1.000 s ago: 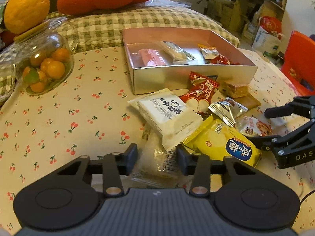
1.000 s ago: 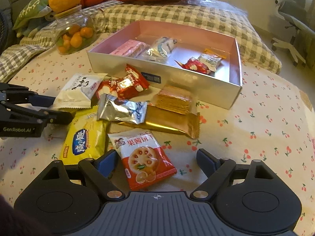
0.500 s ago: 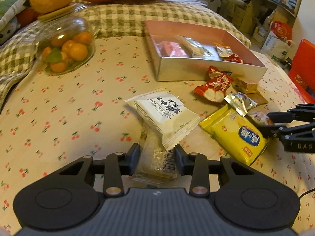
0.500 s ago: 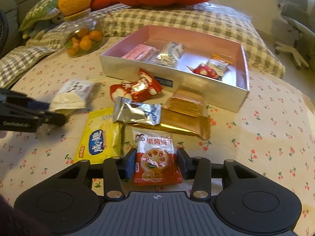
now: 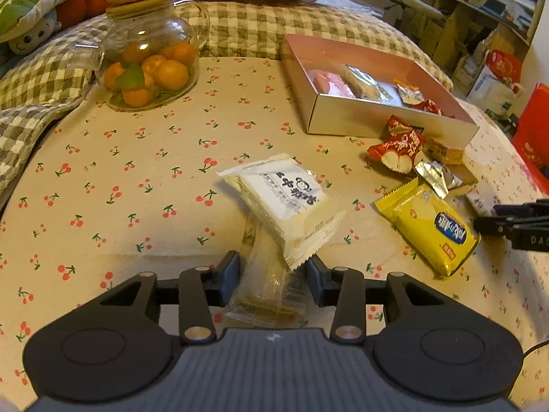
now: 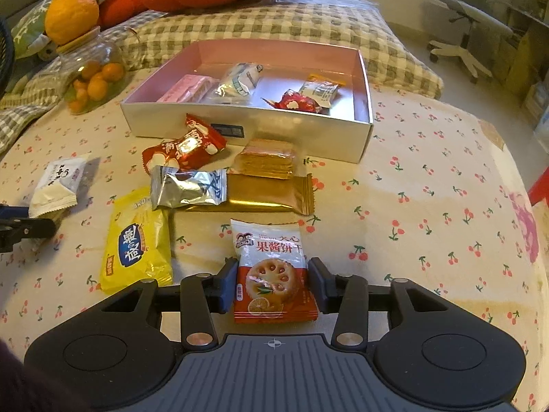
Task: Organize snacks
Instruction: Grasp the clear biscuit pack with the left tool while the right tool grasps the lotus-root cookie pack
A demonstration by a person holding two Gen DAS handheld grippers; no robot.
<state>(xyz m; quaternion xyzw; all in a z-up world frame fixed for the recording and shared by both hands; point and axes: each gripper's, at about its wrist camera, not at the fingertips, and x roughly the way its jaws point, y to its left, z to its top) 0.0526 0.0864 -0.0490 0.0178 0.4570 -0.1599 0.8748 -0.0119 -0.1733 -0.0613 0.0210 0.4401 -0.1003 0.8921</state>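
1. The left gripper (image 5: 272, 279) is held low over the cherry-print cloth (image 5: 137, 178), fingers pointing forward and level, clamped on a clear packet (image 5: 266, 285) from both sides.
2. A white packet (image 5: 286, 202) lies across the far end of that clear packet, just ahead of the fingertips.
3. The right gripper (image 6: 272, 283) is likewise low and level, clenched on the near half of a red biscuit packet (image 6: 271, 267).
4. A yellow packet (image 6: 137, 240) lies just left of it, with silver (image 6: 188, 187), gold (image 6: 271, 194) and red-white (image 6: 183, 147) packets beyond.
5. The open box (image 6: 240, 127) stands farther ahead and holds four snacks.
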